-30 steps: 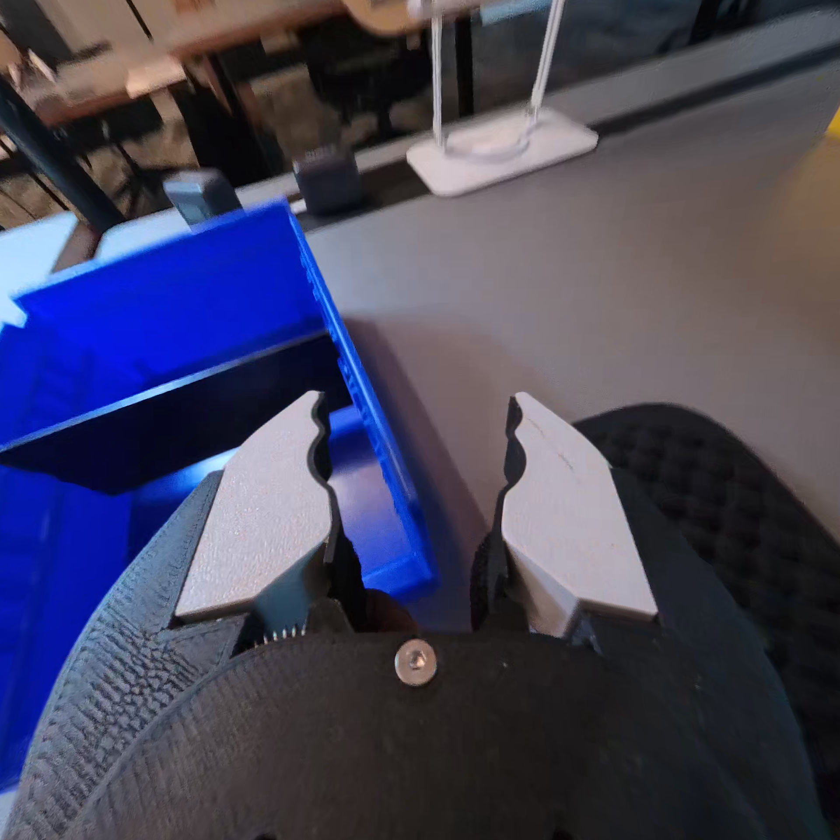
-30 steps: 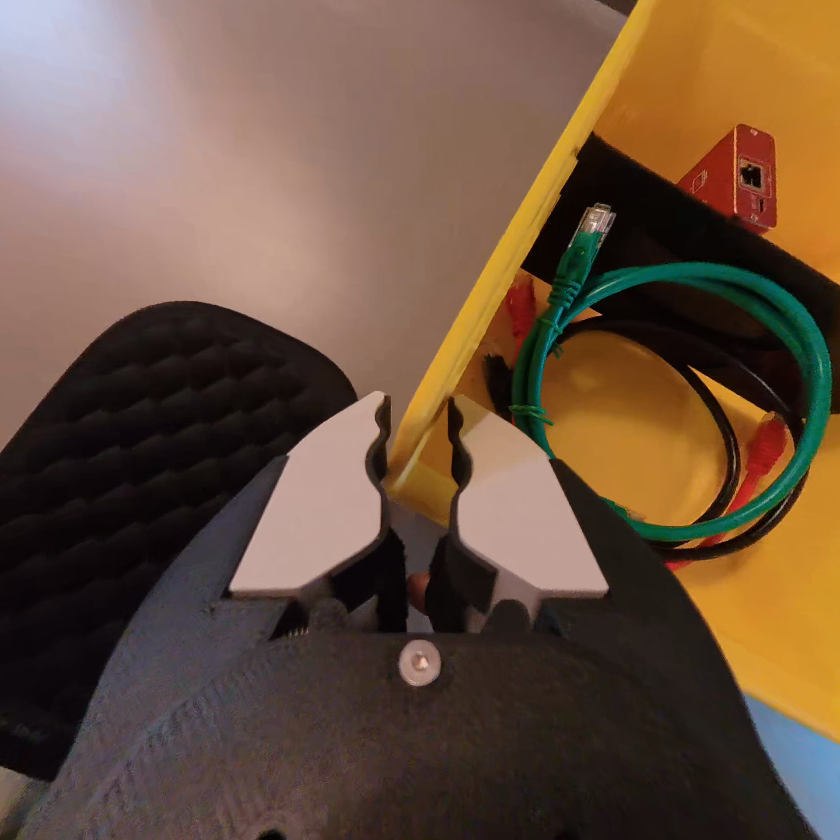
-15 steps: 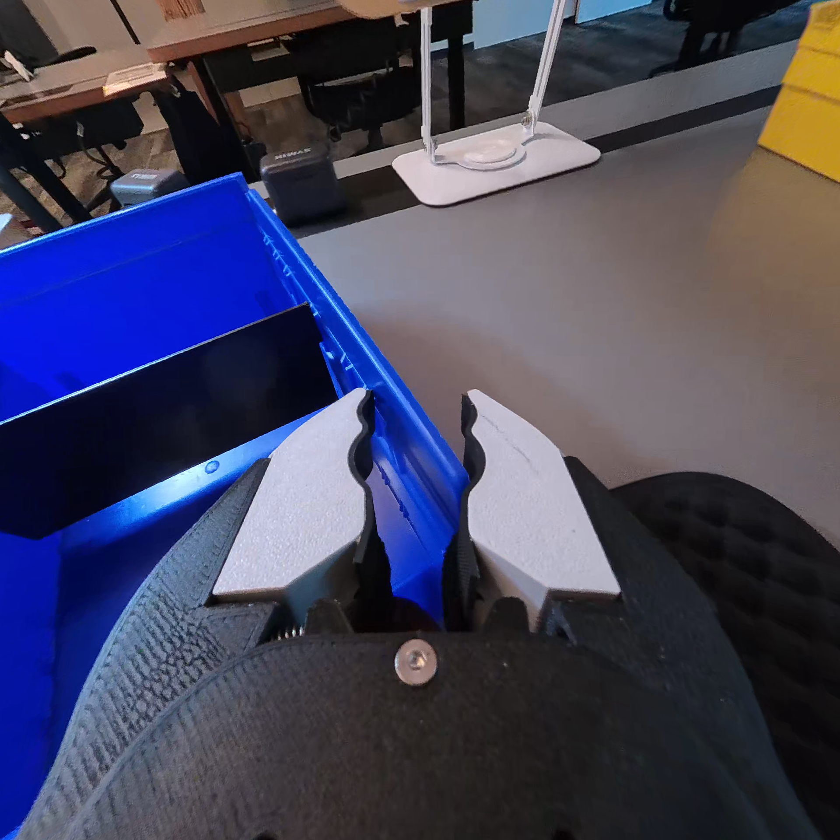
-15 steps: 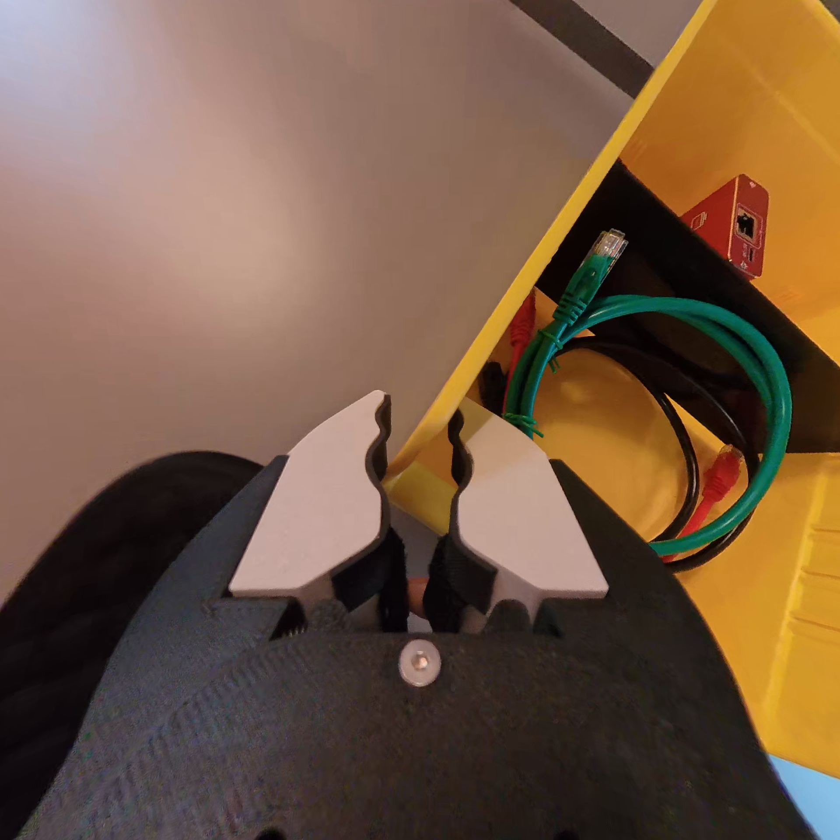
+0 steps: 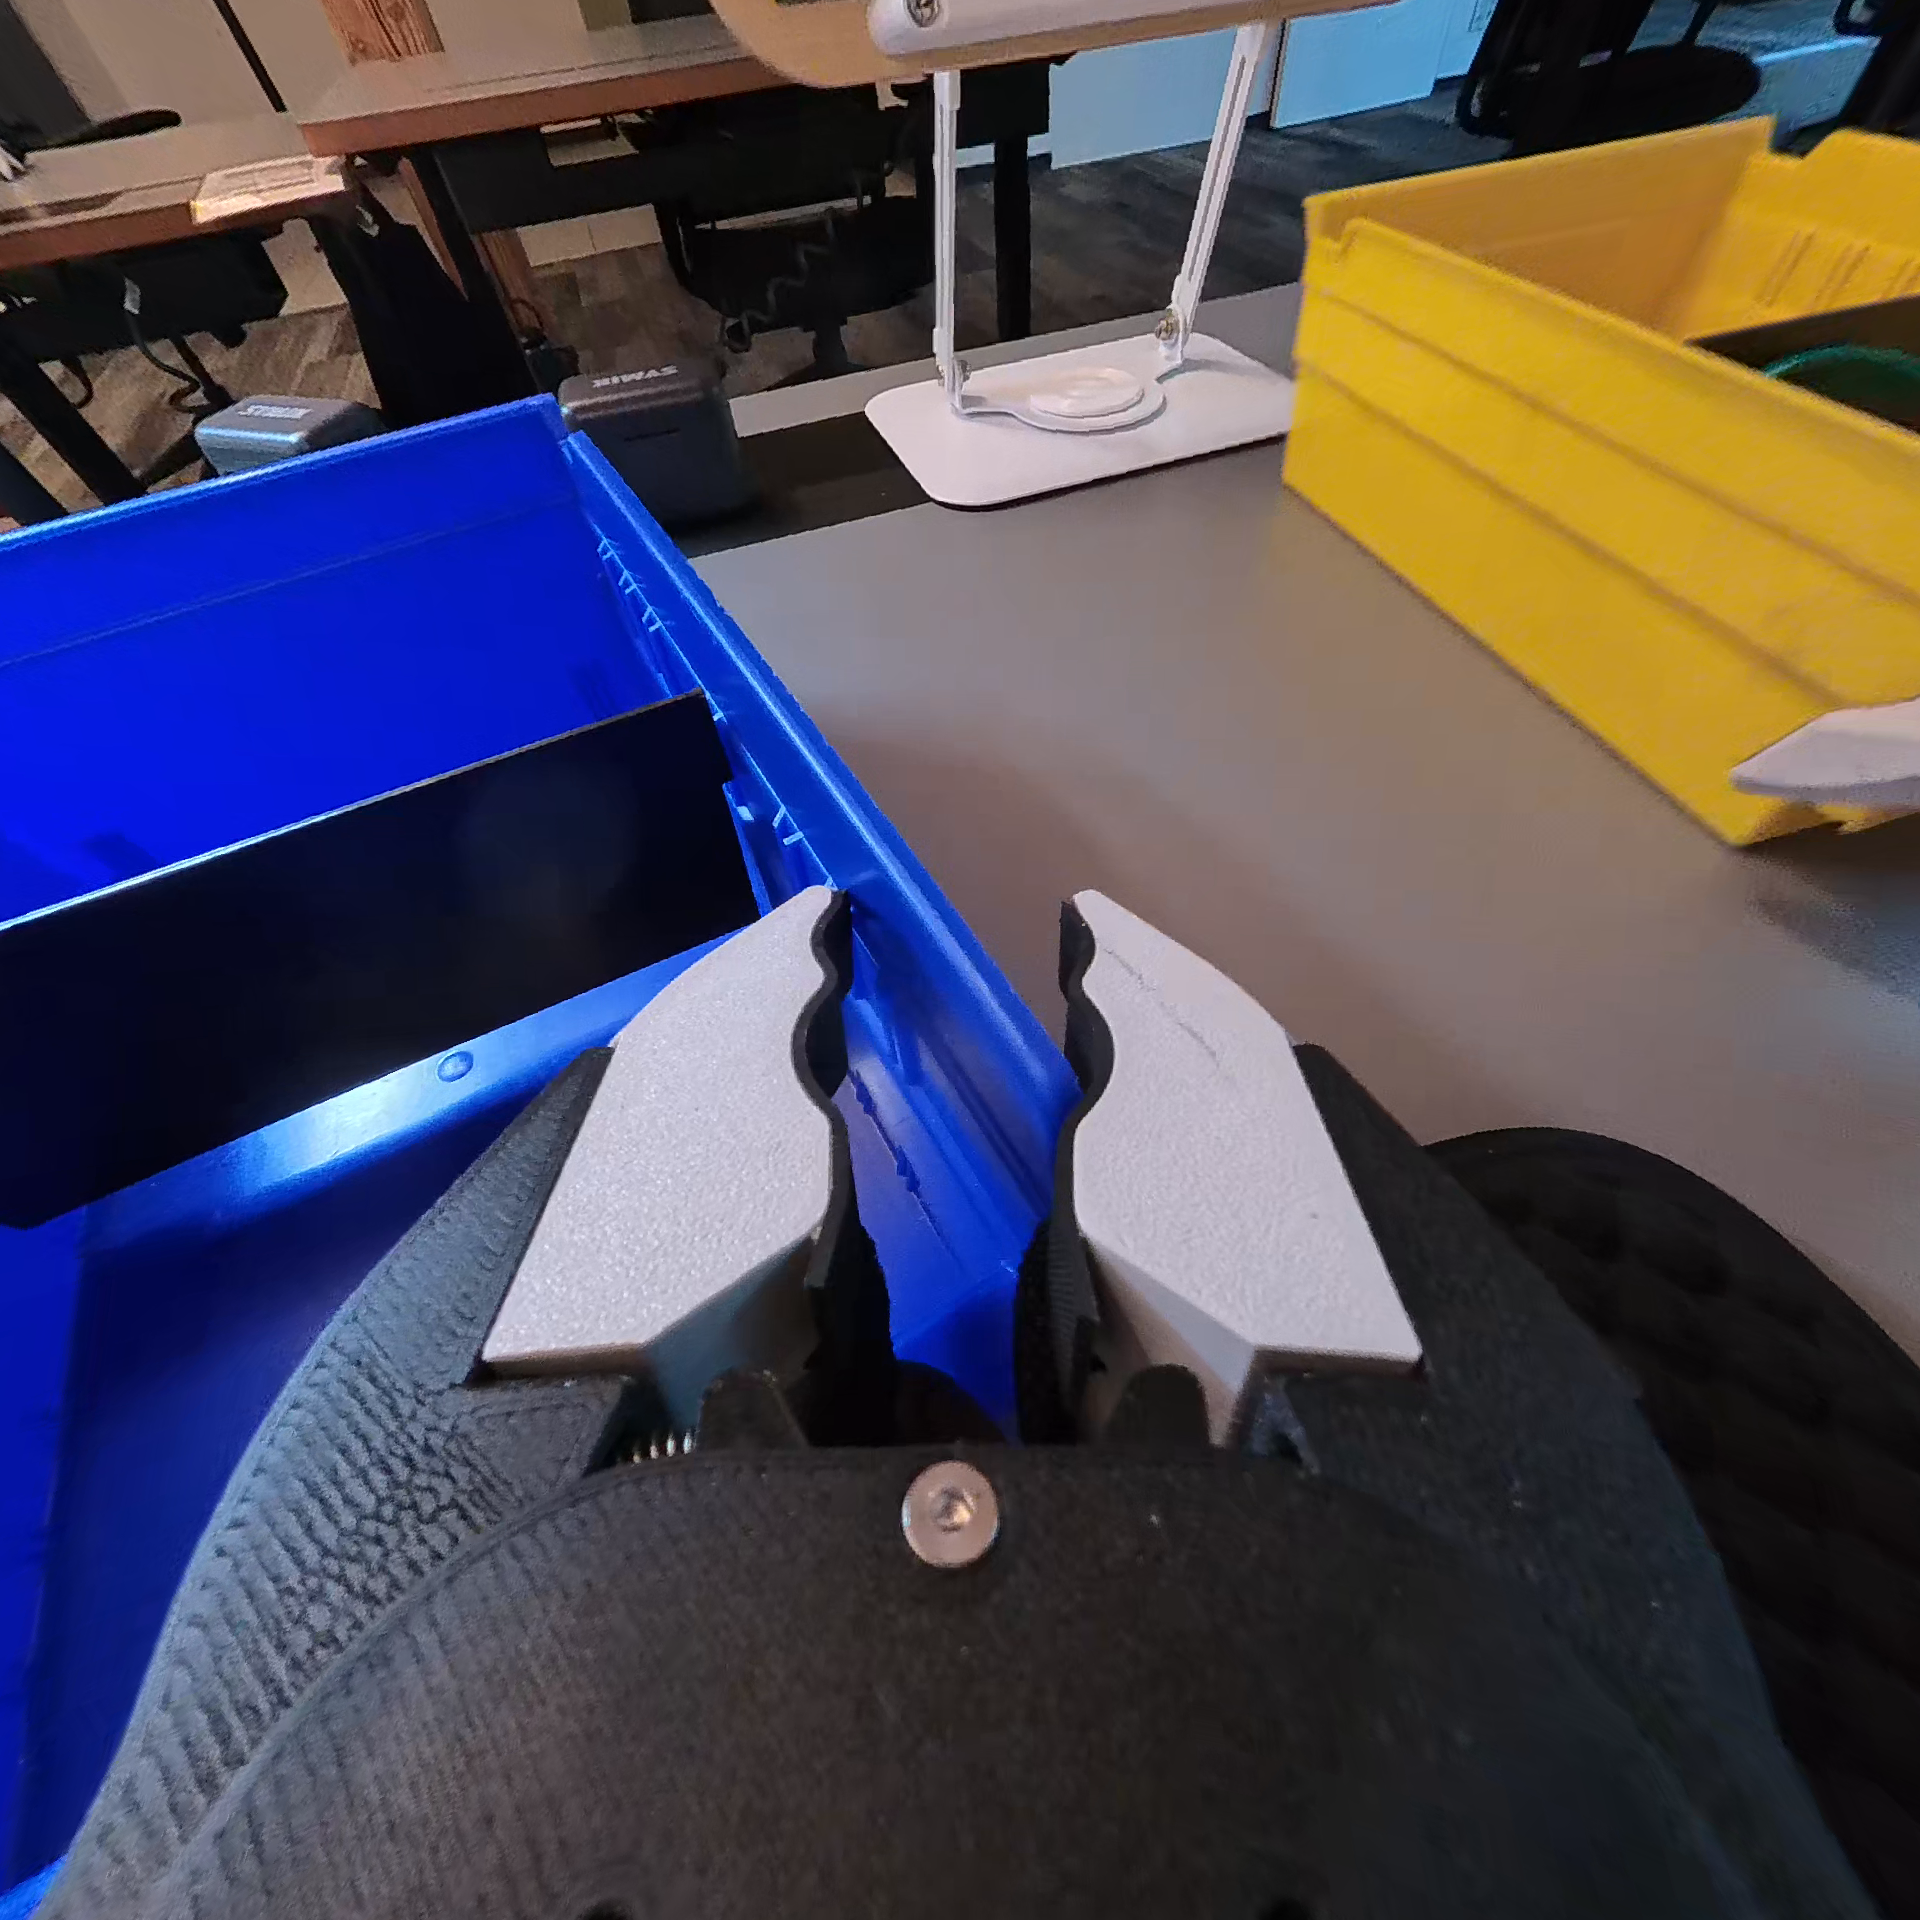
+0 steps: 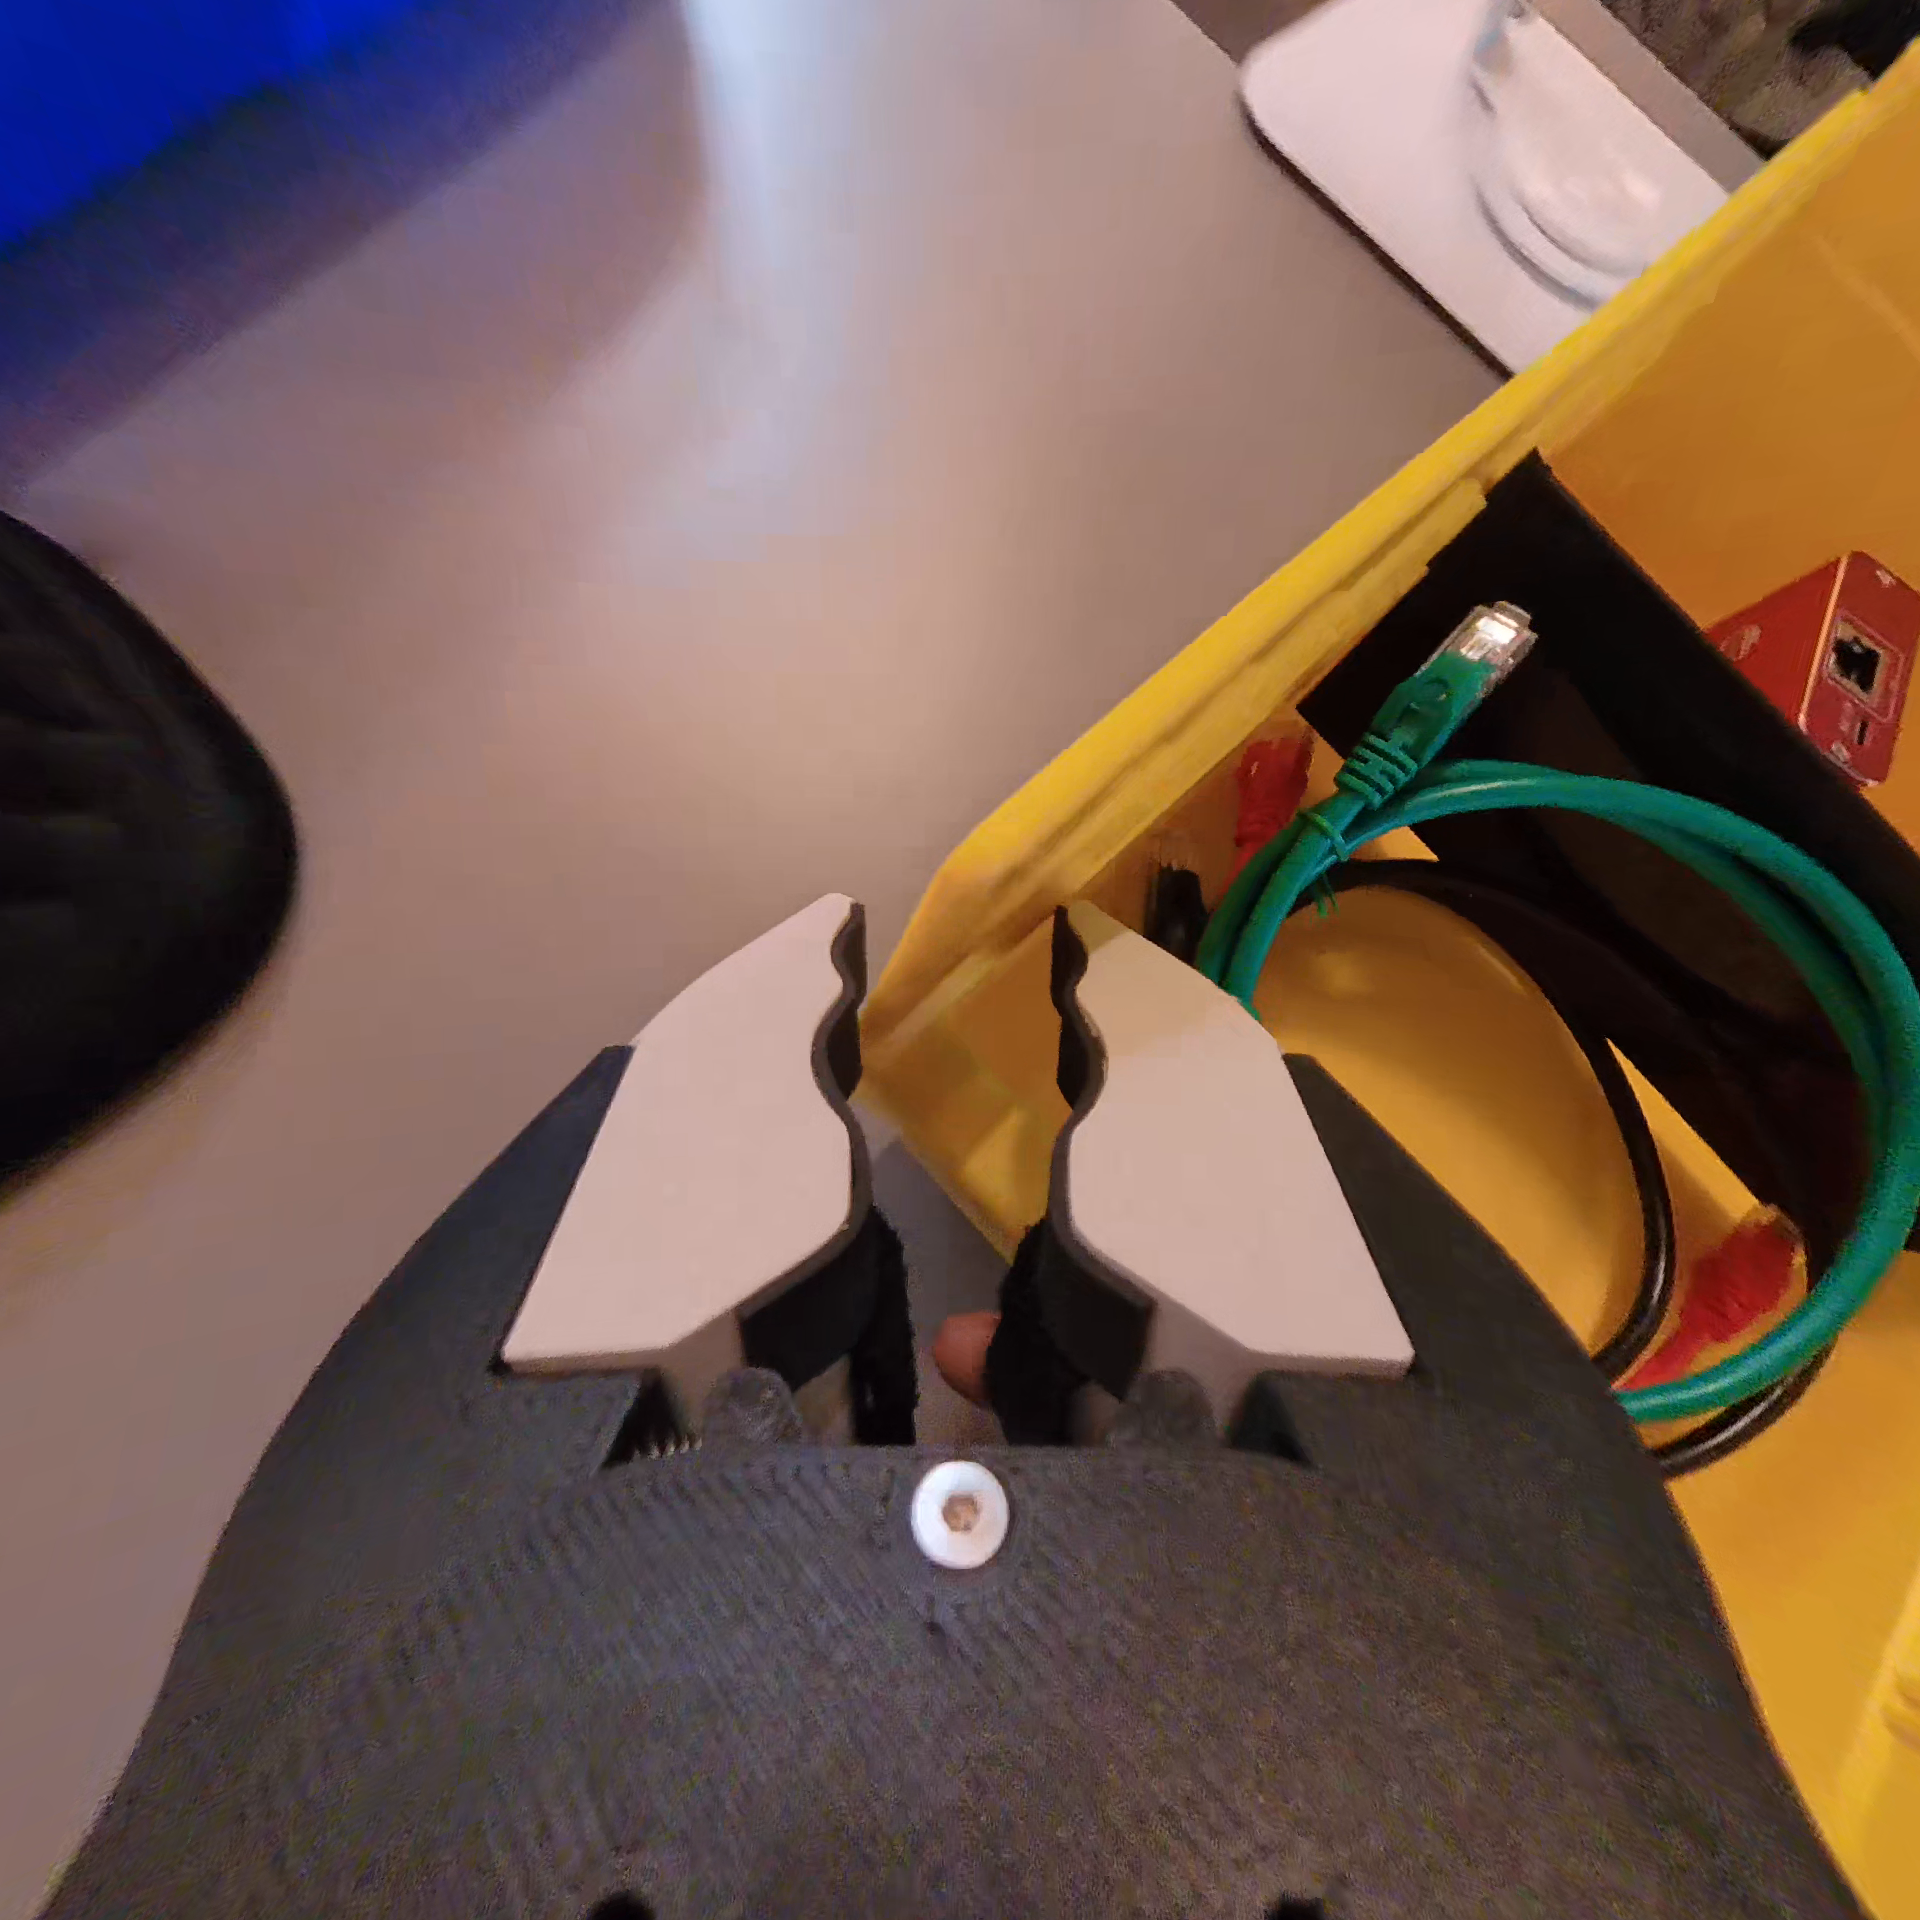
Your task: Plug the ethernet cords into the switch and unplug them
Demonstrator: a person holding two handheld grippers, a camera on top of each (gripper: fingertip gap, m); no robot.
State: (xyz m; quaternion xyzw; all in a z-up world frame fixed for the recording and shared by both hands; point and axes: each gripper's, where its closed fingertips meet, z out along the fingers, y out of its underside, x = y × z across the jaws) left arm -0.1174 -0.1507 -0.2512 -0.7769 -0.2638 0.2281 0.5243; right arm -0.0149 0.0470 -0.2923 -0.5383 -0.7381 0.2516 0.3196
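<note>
My left gripper (image 5: 951, 914) is shut on the right wall of an empty blue bin (image 5: 312, 644) near its front corner. My right gripper (image 6: 956, 914) is shut on the near corner wall of a yellow bin (image 6: 1195, 707); one of its fingers (image 5: 1829, 764) shows in the left wrist view at that bin (image 5: 1558, 499). In the yellow bin lie a coiled green ethernet cord (image 6: 1766, 862) with its clear plug (image 6: 1486, 639) pointing up, a red cord (image 6: 1735, 1288) and a black cord (image 6: 1642, 1195). Behind a black divider (image 6: 1662, 644) sits a small red switch (image 6: 1849, 675), its port facing me.
Both bins stand on a grey table (image 5: 1247, 779), blue at left and yellow at right. A black foam pad (image 5: 1714, 1351) lies at the front between them. A white lamp base (image 5: 1081, 416) stands at the far edge. A black divider (image 5: 364, 883) crosses the blue bin. My right fingertips sit around 25 cm from my left ones.
My left gripper closed onto the blue bin's wall and has held it since. The yellow bin has come into the left view. The right view has swung, showing the lamp base and blue bin.
</note>
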